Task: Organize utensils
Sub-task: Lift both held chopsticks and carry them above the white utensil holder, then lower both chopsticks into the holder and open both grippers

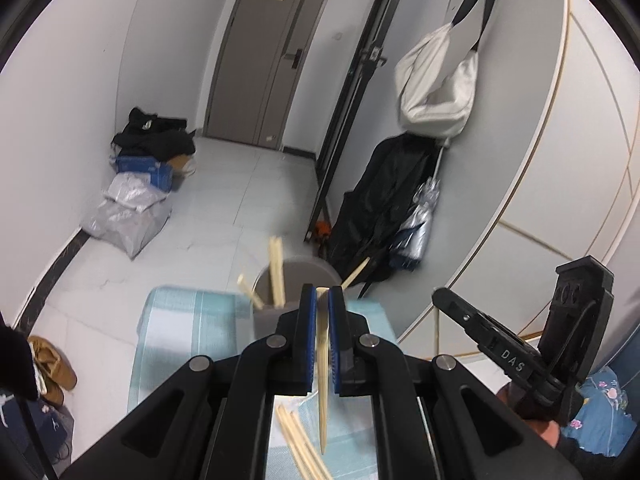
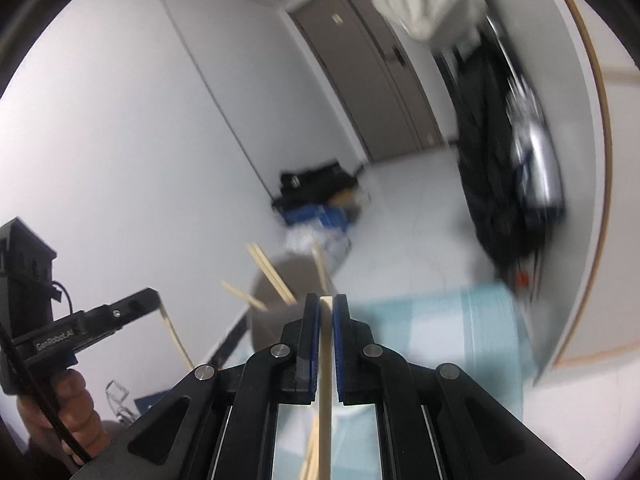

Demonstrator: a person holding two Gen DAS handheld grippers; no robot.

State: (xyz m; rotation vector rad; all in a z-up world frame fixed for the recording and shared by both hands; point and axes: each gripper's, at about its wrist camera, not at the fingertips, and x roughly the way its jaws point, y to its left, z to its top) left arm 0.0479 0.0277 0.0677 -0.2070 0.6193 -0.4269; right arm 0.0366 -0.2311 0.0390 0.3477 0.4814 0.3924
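Observation:
My left gripper [image 1: 322,300] is shut on a wooden chopstick [image 1: 322,364] that hangs point down, just in front of a grey cup [image 1: 304,276]. The cup stands on a light blue checked cloth [image 1: 188,320] and holds several chopsticks [image 1: 276,268]. More loose chopsticks [image 1: 300,444] lie on the cloth below. My right gripper [image 2: 326,308] is shut on another chopstick [image 2: 325,380], close to the same cup [image 2: 280,280]. The right gripper also shows at the right of the left wrist view [image 1: 452,296]; the left one shows at the left of the right wrist view [image 2: 148,300].
The cloth-covered table [image 2: 460,320] sits beside a curved white wall [image 1: 540,160]. On the floor are bags and boxes [image 1: 136,184], black clothing and umbrellas [image 1: 392,208]. A white bag [image 1: 436,84] hangs on the wall. A grey door [image 1: 272,52] is at the back.

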